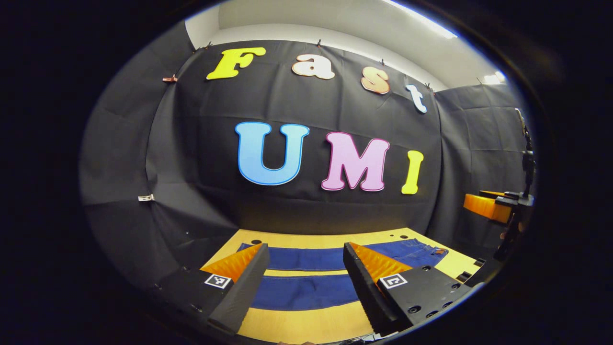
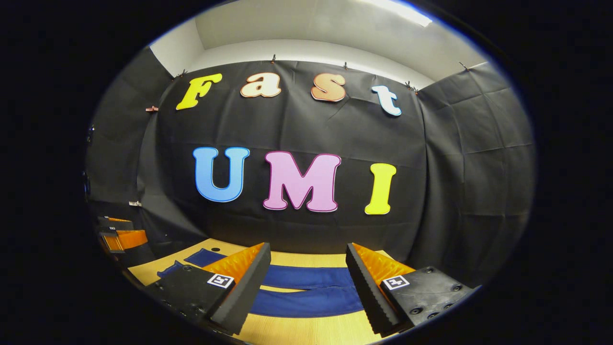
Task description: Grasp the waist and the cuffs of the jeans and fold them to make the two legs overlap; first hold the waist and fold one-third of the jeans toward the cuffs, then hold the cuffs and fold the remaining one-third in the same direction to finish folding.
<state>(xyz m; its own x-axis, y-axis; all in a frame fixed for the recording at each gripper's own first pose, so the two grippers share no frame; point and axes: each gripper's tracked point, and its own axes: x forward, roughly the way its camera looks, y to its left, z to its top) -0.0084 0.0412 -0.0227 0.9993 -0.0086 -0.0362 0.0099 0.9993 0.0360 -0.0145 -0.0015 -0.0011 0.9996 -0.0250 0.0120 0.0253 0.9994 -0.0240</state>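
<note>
One pair of jeans [image 1: 306, 275] lay flat on the wooden tabletop [image 1: 306, 326], its two legs side by side with a strip of wood between them. The waist [image 1: 431, 251] was at the right end in the left gripper view. There were two grippers. The left gripper [image 1: 306, 282] hung above the legs with its fingers wide apart and nothing in them. The right gripper [image 2: 309, 282] hung above the jeans too, spread open and empty. I think a grab could catch just one layer of cloth, or only one leg, and then the fold would come out crooked. The legs might also slide and not line up
</note>
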